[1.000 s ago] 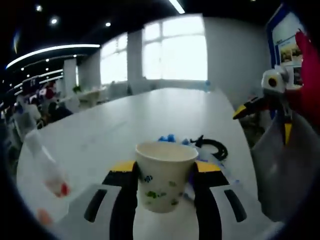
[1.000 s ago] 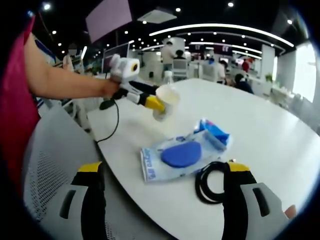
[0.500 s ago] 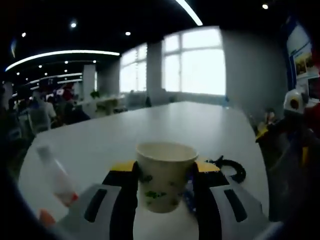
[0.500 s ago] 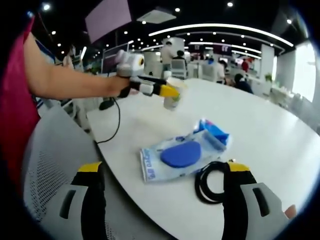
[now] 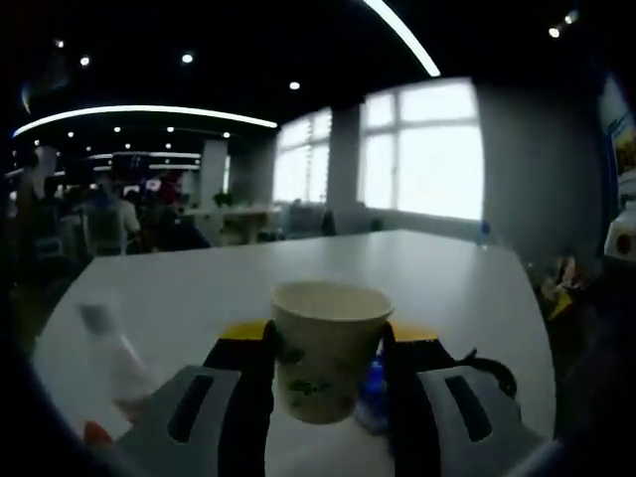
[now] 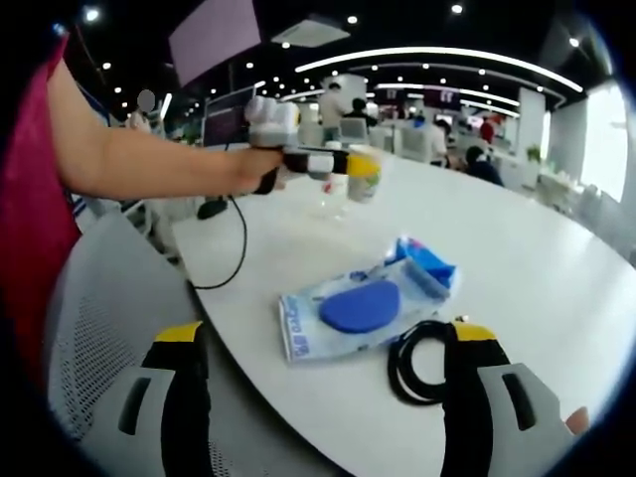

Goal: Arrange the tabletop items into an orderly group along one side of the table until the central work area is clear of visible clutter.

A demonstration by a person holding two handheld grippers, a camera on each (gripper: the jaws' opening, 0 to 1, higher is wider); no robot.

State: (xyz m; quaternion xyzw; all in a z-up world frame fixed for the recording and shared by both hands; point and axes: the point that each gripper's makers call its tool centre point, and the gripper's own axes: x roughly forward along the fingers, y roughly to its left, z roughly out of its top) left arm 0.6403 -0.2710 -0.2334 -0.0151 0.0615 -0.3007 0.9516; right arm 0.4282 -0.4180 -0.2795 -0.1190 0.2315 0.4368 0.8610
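Keep your left gripper (image 5: pixel 323 373) pinching the paper cup (image 5: pixel 328 348) upright as you set it along the desk (image 6: pixel 517 288) edge; right gripper (image 6: pixel 328 397) fingers stand spread.

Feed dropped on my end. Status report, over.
Left tool shut on paper cup, carried over white table. Right tool open, idle above blue packet and black cable. Plastic bottle lies nearby.

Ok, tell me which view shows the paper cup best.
The left gripper view: the white paper cup with green print sits large and close between the left tool's jaws. The right gripper view shows it small and distant.
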